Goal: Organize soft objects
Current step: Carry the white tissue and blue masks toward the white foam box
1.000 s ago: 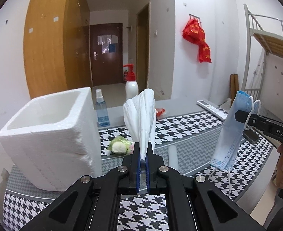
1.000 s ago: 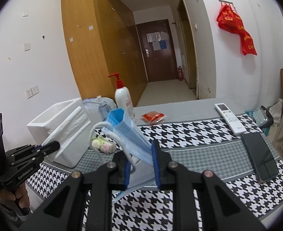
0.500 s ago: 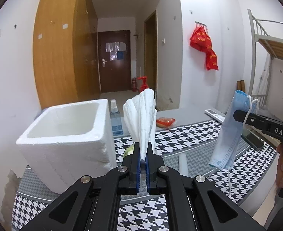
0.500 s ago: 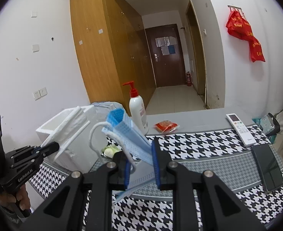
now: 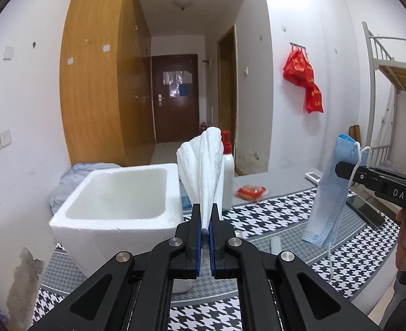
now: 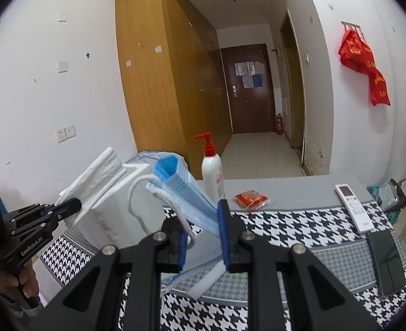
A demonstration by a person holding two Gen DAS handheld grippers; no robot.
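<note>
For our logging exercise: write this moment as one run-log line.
left gripper: shut on white mask | right gripper: shut on blue mask | both lifted | foam box: open, nothing seen inside

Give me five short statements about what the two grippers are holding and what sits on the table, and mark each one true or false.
1. The left gripper is shut on a white mask. True.
2. The right gripper holds a red packet. False: its fingers clamp a blue mask; the red packet lies on the table.
3. The white foam box already has masks in it. False: its visible inside is bare.
4. A pump bottle with a red top stands upright on the table. True.
5. The remote control hangs on the wall. False: it lies on the table near a dark phone.
</note>
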